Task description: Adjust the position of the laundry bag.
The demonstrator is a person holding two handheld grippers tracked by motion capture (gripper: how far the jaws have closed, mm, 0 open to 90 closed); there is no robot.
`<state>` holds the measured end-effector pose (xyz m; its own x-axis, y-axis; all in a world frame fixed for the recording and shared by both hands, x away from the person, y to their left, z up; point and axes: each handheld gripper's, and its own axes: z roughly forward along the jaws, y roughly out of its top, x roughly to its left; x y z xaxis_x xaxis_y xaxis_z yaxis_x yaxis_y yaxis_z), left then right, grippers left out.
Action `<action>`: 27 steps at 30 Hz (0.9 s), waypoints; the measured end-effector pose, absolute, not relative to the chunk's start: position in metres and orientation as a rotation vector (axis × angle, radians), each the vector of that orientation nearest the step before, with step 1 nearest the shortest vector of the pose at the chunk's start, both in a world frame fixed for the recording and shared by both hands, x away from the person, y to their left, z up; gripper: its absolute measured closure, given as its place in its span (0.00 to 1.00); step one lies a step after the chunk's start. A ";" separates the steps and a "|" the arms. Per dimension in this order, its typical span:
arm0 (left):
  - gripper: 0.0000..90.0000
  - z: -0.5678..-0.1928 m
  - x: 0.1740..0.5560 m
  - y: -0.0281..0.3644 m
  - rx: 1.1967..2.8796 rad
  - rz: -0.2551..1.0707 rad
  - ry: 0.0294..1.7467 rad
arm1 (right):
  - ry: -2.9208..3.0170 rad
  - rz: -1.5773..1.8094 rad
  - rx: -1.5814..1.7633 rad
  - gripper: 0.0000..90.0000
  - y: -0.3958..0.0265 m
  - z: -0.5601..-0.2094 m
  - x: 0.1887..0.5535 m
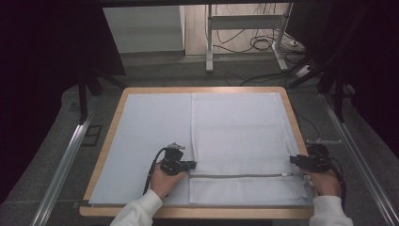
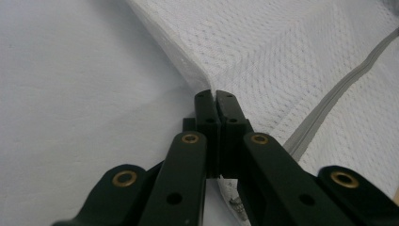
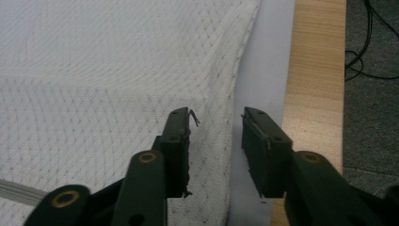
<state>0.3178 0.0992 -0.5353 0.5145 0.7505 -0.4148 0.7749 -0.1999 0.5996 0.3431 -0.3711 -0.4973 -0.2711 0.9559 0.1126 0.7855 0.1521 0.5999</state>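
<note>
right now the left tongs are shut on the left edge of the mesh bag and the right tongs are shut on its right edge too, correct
Not quite. The left tongs are shut on the mesh bag at its left edge, but the right tongs are open: the right gripper view shows a gap between them, straddling the bag's right edge without pressing it.

A pale sheet (image 1: 146,136) covers the wooden table (image 1: 110,141); grey floor (image 1: 56,136) lies around it; metal rails (image 1: 61,165) run along both sides; beyond stand a metal frame (image 1: 244,28) and loose cables (image 1: 263,44).
</note>
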 end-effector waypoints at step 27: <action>1.00 -0.534 0.319 0.103 1.956 -0.046 1.248 | 2.183 0.808 1.637 0.98 -0.367 -0.498 0.344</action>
<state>0.3187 0.1034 -0.5338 0.5127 0.7478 -0.4219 0.7770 -0.1950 0.5986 0.3437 -0.3672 -0.4985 -0.3089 0.9463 0.0958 0.7806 0.1947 0.5939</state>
